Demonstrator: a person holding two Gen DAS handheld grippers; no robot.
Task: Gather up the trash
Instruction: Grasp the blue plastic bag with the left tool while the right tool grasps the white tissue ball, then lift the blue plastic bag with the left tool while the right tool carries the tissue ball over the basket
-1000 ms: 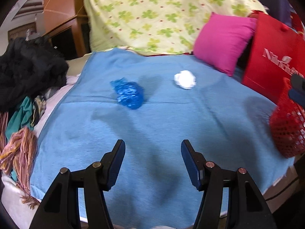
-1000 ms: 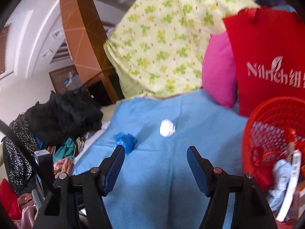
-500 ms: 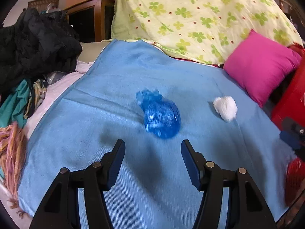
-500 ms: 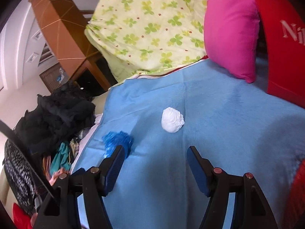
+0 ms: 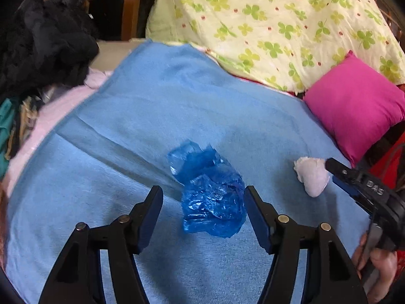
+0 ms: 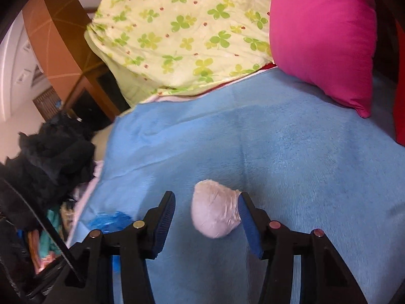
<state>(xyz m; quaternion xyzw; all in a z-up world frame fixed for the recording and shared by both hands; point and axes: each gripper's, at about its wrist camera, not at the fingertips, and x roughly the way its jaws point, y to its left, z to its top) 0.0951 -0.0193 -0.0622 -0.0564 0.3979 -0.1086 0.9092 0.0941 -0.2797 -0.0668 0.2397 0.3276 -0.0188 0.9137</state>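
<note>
A crumpled blue plastic wrapper (image 5: 210, 192) lies on the blue blanket (image 5: 152, 116). My left gripper (image 5: 202, 202) is open, with its jaws on either side of the wrapper's near half. A crumpled white paper ball (image 6: 215, 210) lies on the same blanket (image 6: 303, 152). My right gripper (image 6: 206, 205) is open around the ball, its right finger touching it. The ball also shows in the left wrist view (image 5: 312, 174), with the right gripper (image 5: 354, 179) beside it. The wrapper also shows in the right wrist view (image 6: 108, 220).
A pink cushion (image 5: 354, 106) and a yellow clover-print quilt (image 5: 278, 25) lie at the back. A pile of black and coloured clothes (image 5: 40, 45) sits at the left edge. A red bag (image 6: 400, 88) stands at the right.
Both grippers moved forward and down. The left one now straddles the blue wrapper and the right one straddles the paper ball. The red basket has left both views.
</note>
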